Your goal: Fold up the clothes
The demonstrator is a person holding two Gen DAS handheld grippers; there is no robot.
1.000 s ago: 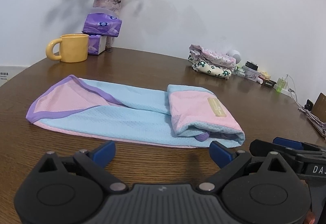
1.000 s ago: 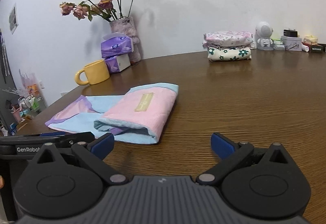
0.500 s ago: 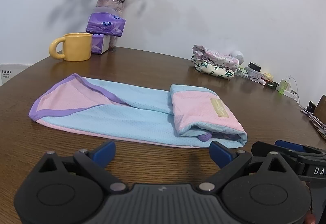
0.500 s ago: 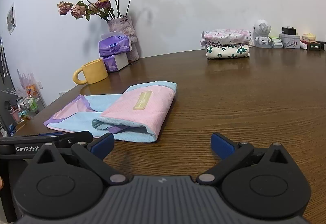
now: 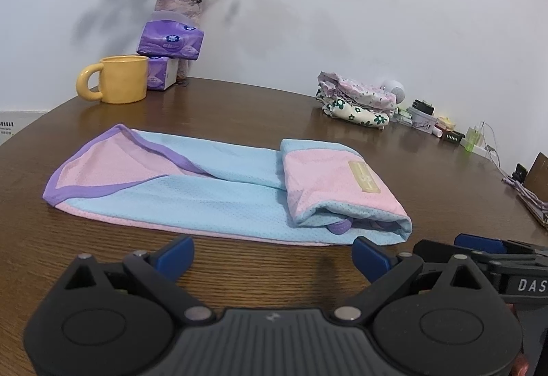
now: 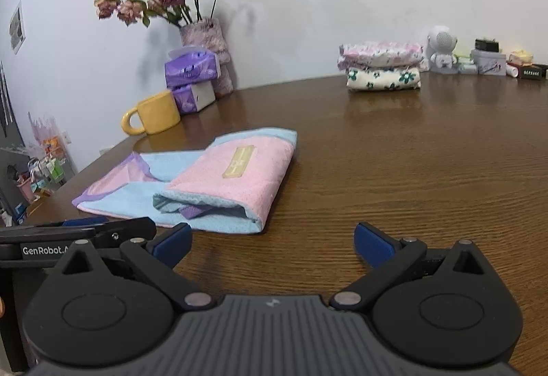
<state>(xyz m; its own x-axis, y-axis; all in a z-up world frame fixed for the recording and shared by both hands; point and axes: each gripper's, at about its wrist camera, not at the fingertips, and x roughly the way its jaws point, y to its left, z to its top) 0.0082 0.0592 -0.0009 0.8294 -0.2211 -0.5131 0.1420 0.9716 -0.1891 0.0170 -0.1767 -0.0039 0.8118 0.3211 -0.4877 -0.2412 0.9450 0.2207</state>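
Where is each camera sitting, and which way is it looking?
Left wrist: on the left gripper, low over the table, facing the pink and blue garment; the right gripper shows beside it.
Right wrist: on the right gripper, facing the garment's folded end; the left gripper shows.
Shared: garment, yellow mug, folded clothes stack.

Far clutter too small to identify

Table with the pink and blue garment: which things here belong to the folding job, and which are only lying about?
For the job:
half-folded garment
folded clothes stack
left gripper, right gripper

Lying about:
yellow mug
tissue packs
flower vase
small white figure
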